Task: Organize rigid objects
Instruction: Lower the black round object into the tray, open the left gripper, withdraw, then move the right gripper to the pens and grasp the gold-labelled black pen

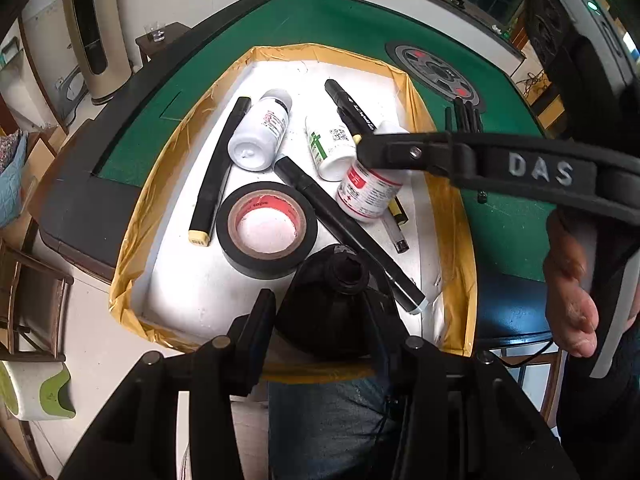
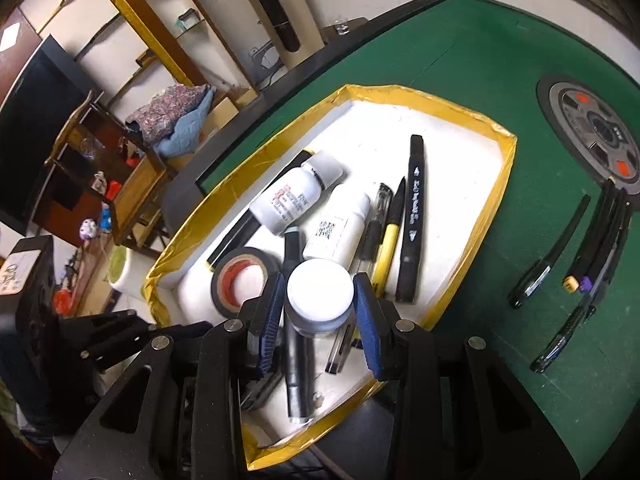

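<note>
A white tray with a yellow-taped rim (image 1: 136,216) (image 2: 496,184) sits on the green felt table. In it lie a black tape roll (image 1: 232,248) (image 2: 256,258), black markers (image 1: 218,172) (image 2: 412,220), a yellow pen (image 2: 386,248) and two white bottles (image 1: 260,132) (image 2: 338,228). My right gripper (image 2: 319,284) (image 1: 384,152) is shut on the white cap of a third bottle with a red label (image 1: 368,192), which leans over the pens. Over the tray's near edge, my left gripper (image 1: 320,300) is shut on a black, round-bodied object with a narrow neck (image 1: 332,320).
Several dark pens (image 2: 536,264) (image 1: 466,116) lie in a row on the felt right of the tray, near a round grey disc (image 2: 596,136) (image 1: 436,72). A person's hand (image 1: 572,288) holds the right gripper's handle. Shelves and a chair stand to the left of the table.
</note>
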{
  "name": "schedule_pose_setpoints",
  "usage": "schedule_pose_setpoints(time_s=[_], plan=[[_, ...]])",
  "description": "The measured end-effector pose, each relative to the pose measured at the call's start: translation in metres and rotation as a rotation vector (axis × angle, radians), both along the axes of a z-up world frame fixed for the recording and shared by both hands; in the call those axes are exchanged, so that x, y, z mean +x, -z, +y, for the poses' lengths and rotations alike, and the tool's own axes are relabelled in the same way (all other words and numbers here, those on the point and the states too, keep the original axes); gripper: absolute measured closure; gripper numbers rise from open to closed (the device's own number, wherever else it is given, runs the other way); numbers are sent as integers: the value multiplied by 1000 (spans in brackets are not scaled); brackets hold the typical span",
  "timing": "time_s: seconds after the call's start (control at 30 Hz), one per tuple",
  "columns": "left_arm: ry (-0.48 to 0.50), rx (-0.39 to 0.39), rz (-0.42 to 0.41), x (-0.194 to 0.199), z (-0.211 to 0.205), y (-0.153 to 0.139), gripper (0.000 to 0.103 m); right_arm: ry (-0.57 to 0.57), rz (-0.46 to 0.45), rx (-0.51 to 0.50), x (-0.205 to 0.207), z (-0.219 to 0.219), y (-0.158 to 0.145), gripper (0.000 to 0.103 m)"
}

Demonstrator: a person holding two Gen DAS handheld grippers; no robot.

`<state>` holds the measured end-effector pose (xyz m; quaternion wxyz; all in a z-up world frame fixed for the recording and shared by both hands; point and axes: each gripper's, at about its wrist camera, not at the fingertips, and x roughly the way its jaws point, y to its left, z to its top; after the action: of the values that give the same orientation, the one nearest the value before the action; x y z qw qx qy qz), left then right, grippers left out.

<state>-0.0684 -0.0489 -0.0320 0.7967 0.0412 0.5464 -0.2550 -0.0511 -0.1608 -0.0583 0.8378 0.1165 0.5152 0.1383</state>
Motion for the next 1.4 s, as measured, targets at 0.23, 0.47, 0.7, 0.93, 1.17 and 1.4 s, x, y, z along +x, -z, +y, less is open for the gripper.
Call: schedule_pose_setpoints(time_s=[0.23, 0.47, 0.7, 0.93, 1.17, 1.4], plan=[[4, -34, 0, -2, 3, -4, 55, -3, 11, 18, 19, 0, 9, 67], [-18, -90, -35, -7, 10, -17, 42, 37, 9, 46, 17, -4, 18, 66], [-30, -142, -98, -13, 13, -35, 40, 60, -55, 166, -18, -27, -2, 66], [18, -160, -152, -28, -10, -52, 40, 57, -104, 270, -48, -52, -16, 66], [58, -196, -204, -38, -50, -69, 40, 184, -121, 274, -78, -109, -17, 66], [122, -219, -189, -43, -92, -68, 40, 373, -65, 257, -104, -176, 1, 66]])
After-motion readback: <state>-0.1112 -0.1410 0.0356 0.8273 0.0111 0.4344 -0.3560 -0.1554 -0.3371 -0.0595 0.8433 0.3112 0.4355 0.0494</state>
